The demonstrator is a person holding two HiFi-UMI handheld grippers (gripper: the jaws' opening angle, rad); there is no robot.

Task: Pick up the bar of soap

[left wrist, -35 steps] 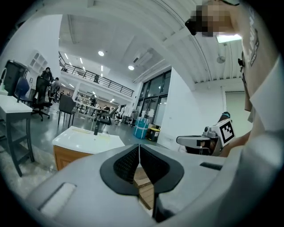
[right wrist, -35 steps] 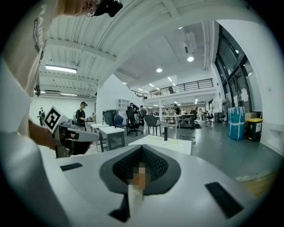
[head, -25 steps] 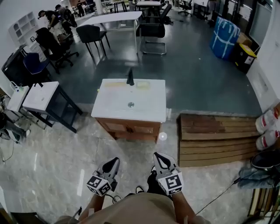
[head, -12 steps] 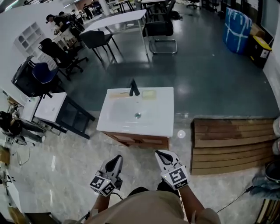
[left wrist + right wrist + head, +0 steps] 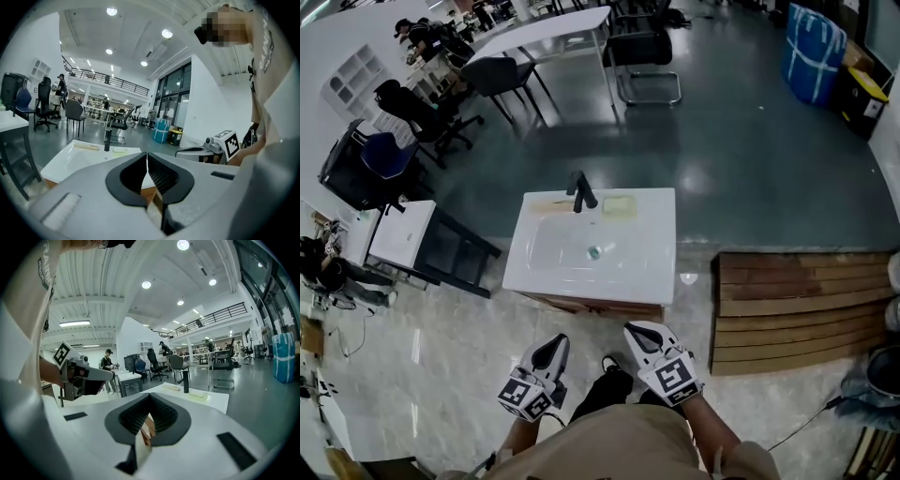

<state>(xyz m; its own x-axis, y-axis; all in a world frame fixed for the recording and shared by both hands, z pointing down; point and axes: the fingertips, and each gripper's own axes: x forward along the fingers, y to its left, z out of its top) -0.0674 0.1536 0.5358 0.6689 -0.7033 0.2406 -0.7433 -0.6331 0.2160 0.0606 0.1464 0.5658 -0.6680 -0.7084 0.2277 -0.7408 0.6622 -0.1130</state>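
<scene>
Left gripper (image 5: 551, 349): fingers closed on each other with nothing between them, held low by the person's body.
Right gripper (image 5: 637, 334): fingers also shut and empty, beside the left one.
Washbasin (image 5: 656, 272): just ahead of both grippers, on a wooden cabinet.
Bar of soap (image 5: 619, 204): flat on the basin's back ledge, just right of the faucet (image 5: 579, 190), well apart from both grippers.
Risk: fingers that arrive unopened would shove the soap. A low, probably slick bar could squirt into the bowl, and the faucet crowds one side.
Views: the head view alone gives the layout from above. The gripper views alone show the fingers meeting and the soap's thin profile.
</scene>
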